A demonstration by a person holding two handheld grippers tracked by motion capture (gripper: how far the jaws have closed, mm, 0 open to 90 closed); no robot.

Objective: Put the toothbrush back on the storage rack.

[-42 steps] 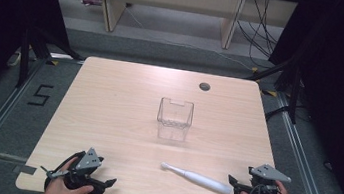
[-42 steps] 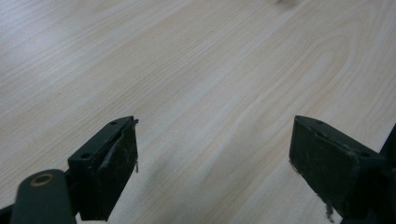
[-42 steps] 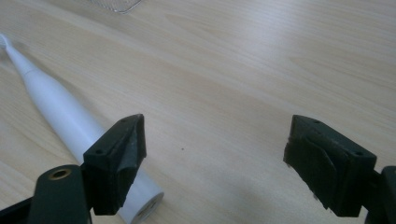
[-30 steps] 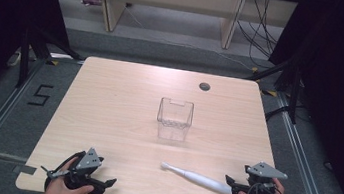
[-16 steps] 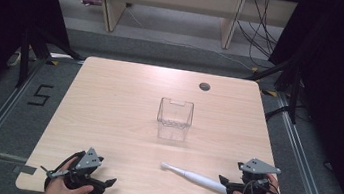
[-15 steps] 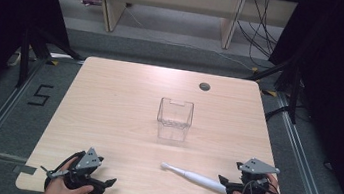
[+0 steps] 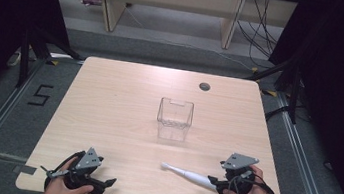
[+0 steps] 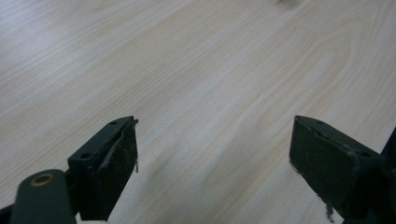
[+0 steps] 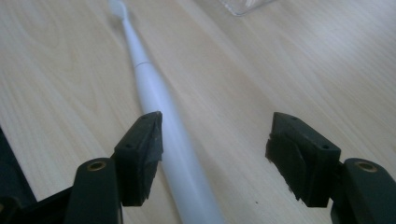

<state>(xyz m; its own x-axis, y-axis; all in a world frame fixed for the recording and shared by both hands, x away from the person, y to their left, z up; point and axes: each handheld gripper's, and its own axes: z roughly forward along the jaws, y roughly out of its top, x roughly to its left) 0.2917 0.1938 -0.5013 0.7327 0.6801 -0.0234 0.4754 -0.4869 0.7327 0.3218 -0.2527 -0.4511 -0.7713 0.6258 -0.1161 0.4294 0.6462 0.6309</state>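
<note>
Right gripper closing in on the toothbrush

Compared with a second ago, the right gripper (image 7: 220, 185) is sitting further left along the table (image 7: 124, 101) — now straddling the handle end of the white toothbrush (image 7: 189, 175), which suggests a grasp is being set up rather than made. In the right gripper view the jaws are standing wide apart and holding nothing; the toothbrush (image 9: 156, 100) is lying flat between them, its handle pressed close against the left jaw and well apart from the right one, its brush head pointing away. The clear plastic container (image 7: 174, 119) is waiting upright near the table's middle. The left gripper (image 7: 103, 184) is resting at the near left corner — also wide open, empty.
</note>
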